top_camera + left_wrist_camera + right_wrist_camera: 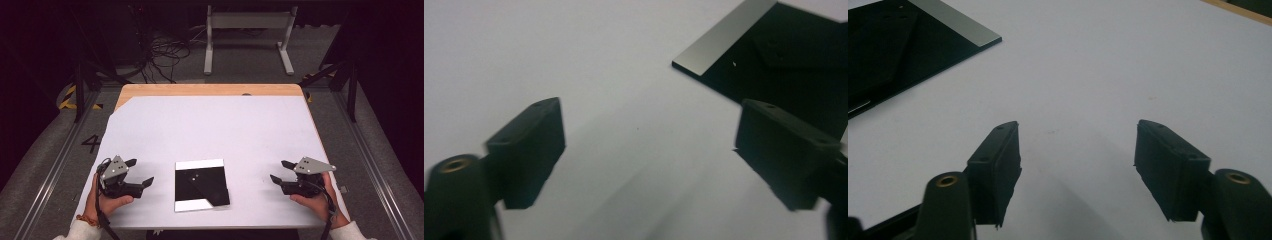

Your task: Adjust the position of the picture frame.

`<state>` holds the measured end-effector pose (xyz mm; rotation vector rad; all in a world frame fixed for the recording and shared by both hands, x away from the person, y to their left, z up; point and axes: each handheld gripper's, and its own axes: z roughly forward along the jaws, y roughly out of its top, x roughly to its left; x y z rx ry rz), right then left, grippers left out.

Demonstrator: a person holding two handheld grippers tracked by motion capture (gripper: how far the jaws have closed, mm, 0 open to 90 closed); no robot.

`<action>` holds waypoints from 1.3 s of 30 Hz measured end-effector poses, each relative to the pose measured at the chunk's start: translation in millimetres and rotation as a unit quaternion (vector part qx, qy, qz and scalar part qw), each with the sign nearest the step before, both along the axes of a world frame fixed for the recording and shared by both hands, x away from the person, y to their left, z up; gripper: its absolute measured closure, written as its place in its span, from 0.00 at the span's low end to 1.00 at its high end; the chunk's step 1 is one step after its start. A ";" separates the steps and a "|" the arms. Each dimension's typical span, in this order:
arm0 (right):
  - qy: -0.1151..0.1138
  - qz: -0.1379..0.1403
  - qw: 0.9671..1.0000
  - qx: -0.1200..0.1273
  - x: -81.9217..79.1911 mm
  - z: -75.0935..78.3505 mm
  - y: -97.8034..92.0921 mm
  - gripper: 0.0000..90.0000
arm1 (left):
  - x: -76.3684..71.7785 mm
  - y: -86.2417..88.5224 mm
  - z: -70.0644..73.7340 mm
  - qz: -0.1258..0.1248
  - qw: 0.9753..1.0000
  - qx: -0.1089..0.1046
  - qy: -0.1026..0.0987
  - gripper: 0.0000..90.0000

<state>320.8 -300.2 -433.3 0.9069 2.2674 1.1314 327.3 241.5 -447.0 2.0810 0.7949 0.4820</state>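
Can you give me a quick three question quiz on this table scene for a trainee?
1. True or false: the left gripper holds the black and white plate.
2. The plate lies: A) between the two grippers, B) at the table's far edge, C) under the right gripper.
3. How do the right gripper's jaws stand?

Key: 1 false. 2 A. 3 open, with nothing between them.

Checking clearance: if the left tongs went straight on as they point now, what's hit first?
Probably the black-and-white board: the left tongs, open, aim toward it over bare table. Depth unclear.
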 end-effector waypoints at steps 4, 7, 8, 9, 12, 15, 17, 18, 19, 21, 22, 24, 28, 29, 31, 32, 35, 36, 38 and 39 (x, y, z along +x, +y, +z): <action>0.013 0.020 1.000 0.002 2.6 -0.4 2.6 0.52 | -2.6 -1.6 -3.4 -0.014 1.000 0.016 0.016 0.35; 0.020 0.034 0.999 -0.003 5.6 -1.7 7.7 0.58 | -7.2 -0.8 -3.7 -0.024 0.999 0.014 0.019 0.49; 0.021 0.035 0.999 -0.003 6.6 -1.8 9.2 0.60 | -9.0 -1.1 -2.9 -0.028 0.999 0.012 0.018 0.54; 0.023 0.037 0.999 -0.002 7.8 -1.9 10.5 0.61 | -10.9 -2.1 -2.5 -0.031 0.999 0.011 0.019 0.57; 0.027 0.037 0.999 0.001 10.3 -2.5 14.4 0.68 | -15.0 -5.9 -1.3 -0.047 0.998 0.034 0.026 0.75; 0.034 0.032 0.999 0.003 12.7 -2.6 16.6 0.76 | -18.7 -14.0 -4.7 -0.082 0.994 0.048 0.056 0.87; 0.039 0.035 0.999 0.010 13.7 -2.3 17.7 0.82 | -19.4 -17.3 -6.1 -0.088 0.992 0.057 0.064 0.92; 0.042 0.038 0.998 0.014 14.2 -2.0 20.0 0.87 | -20.3 -21.1 -7.9 -0.094 0.991 0.062 0.073 0.94; 0.047 0.047 0.998 0.016 15.0 -2.2 24.7 0.90 | -21.2 -23.8 -9.1 -0.095 0.990 0.066 0.076 0.96; 0.048 0.057 0.997 0.012 15.1 -2.9 32.3 0.93 | -22.2 -29.0 -10.6 -0.098 0.990 0.066 0.079 0.96; 0.050 0.064 0.997 0.007 15.2 -3.8 38.7 0.93 | -23.0 -31.9 -10.8 -0.101 0.990 0.061 0.080 0.96; 0.051 0.077 0.996 -0.001 15.0 -5.3 49.0 0.95 | -22.5 -37.7 -10.5 -0.107 0.989 0.059 0.081 0.98; 0.054 0.098 0.994 -0.012 14.5 -8.7 67.4 0.98 | -19.8 -49.3 -13.8 -0.121 0.986 0.061 0.094 1.00; 0.055 0.100 0.993 -0.013 14.6 -9.0 70.2 0.99 | -19.3 -50.9 -14.6 -0.122 0.986 0.060 0.094 1.00; 0.057 0.105 0.993 -0.009 15.0 -9.7 76.6 1.00 | -17.9 -52.0 -15.3 -0.124 0.986 0.051 0.100 1.00; 0.059 0.108 0.992 -0.009 15.5 -10.4 80.0 1.00 | -17.1 -52.0 -16.0 -0.124 0.986 0.047 0.102 1.00; 0.063 0.116 0.991 -0.015 16.5 -13.1 91.8 1.00 | -15.7 -52.9 -16.3 -0.126 0.985 0.045 0.105 1.00; 0.065 0.118 0.991 -0.019 16.9 -14.4 97.6 1.00 | -15.4 -56.6 -16.5 -0.128 0.986 0.049 0.100 1.00; 0.067 0.121 0.990 -0.022 16.9 -15.7 102.3 1.00 | -15.3 -58.3 -16.6 -0.126 0.986 0.049 0.099 1.00; 0.069 0.123 0.990 -0.024 17.2 -17.6 107.9 1.00 | -15.1 -59.1 -16.7 -0.126 0.986 0.049 0.099 1.00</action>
